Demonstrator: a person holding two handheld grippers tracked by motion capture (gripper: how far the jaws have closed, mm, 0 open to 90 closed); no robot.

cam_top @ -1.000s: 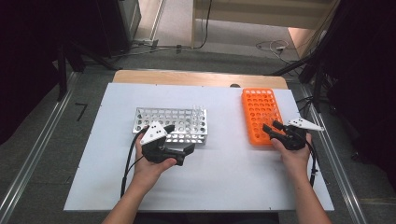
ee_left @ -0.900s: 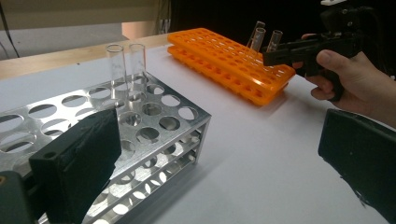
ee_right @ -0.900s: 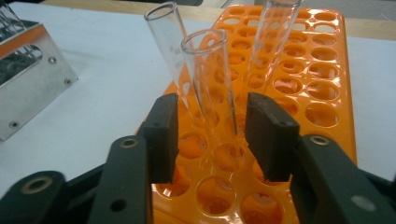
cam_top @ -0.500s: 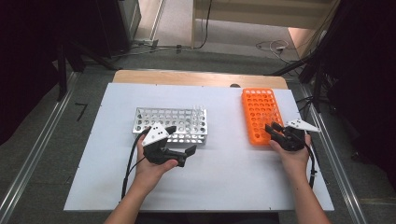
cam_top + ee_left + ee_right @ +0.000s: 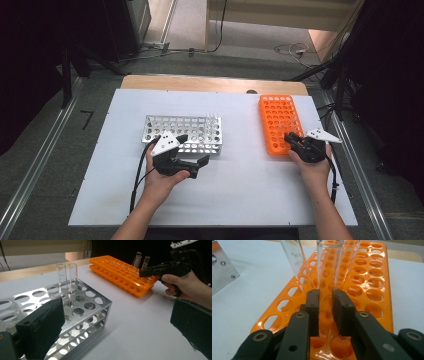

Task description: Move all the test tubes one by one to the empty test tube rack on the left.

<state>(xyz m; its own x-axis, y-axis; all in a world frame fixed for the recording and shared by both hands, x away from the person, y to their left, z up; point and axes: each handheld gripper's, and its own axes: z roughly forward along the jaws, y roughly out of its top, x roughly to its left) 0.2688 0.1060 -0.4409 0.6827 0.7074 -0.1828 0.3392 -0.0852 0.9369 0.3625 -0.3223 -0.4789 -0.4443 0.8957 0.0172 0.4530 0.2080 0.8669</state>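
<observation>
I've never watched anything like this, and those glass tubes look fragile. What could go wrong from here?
The right gripper, whose jaws have just been closing, is clamped on the middle glass tube in the orange rack; too hard a squeeze might crack it.

Two more tubes lean close beside it, so lifting could knock them.

If the tube sticks in its hole, the light rack may lift with it.
</observation>
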